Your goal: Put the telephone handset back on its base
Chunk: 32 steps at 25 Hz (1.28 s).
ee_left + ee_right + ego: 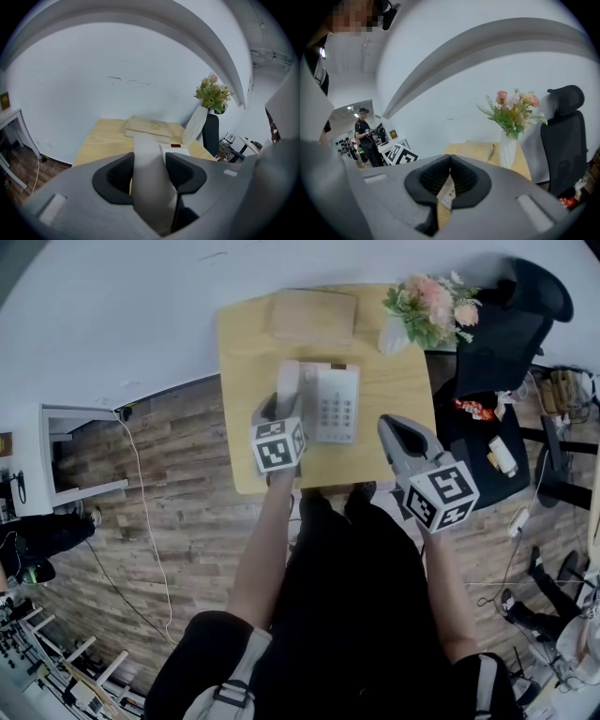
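On the wooden table (246, 352) stands a white telephone base (336, 405) with a keypad. The pale grey handset (288, 381) lies along the base's left side, and my left gripper (277, 409) is shut on its near end. In the left gripper view the handset (145, 152) runs forward between the dark pads (119, 176), with the base (176, 151) just right of its far end. I cannot tell whether the handset touches the base. My right gripper (397, 430) hovers over the table's right front corner, shut with nothing in it; its pads (433, 177) meet.
A tan book (314, 315) lies at the table's far edge. A white vase of pink flowers (427, 306) stands at the far right corner. A black office chair (511, 329) is right of the table. A person (364, 137) stands far off to the left.
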### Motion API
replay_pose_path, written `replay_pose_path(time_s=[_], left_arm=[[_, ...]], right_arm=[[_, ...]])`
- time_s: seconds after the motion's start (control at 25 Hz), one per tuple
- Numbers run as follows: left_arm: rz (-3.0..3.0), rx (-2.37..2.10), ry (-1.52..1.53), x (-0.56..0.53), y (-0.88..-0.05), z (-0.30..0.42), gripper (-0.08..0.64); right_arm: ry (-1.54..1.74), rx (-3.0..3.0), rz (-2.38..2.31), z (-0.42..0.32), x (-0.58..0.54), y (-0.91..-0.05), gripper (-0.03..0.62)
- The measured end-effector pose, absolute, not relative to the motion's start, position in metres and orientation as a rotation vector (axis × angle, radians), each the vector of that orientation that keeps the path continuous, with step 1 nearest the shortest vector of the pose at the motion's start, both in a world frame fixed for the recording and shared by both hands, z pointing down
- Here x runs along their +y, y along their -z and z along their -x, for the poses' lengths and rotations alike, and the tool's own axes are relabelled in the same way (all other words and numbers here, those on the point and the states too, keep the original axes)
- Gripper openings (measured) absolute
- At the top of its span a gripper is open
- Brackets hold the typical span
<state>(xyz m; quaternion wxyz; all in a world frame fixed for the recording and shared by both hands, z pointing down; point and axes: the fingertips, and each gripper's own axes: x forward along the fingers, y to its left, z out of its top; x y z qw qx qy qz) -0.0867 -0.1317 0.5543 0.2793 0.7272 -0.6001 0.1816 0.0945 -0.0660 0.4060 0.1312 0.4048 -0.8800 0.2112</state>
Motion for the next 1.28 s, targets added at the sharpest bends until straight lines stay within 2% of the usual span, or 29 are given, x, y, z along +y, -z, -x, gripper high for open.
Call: replay_pose_path(time_s=[1.28], left_arm=[[-1.955,-1.551,-0.585,-0.131,-0.592,0.047,0.222]], right_arm=[[-0.647,-2.490,-1.219,-0.136,-0.057,-0.423,0.003]])
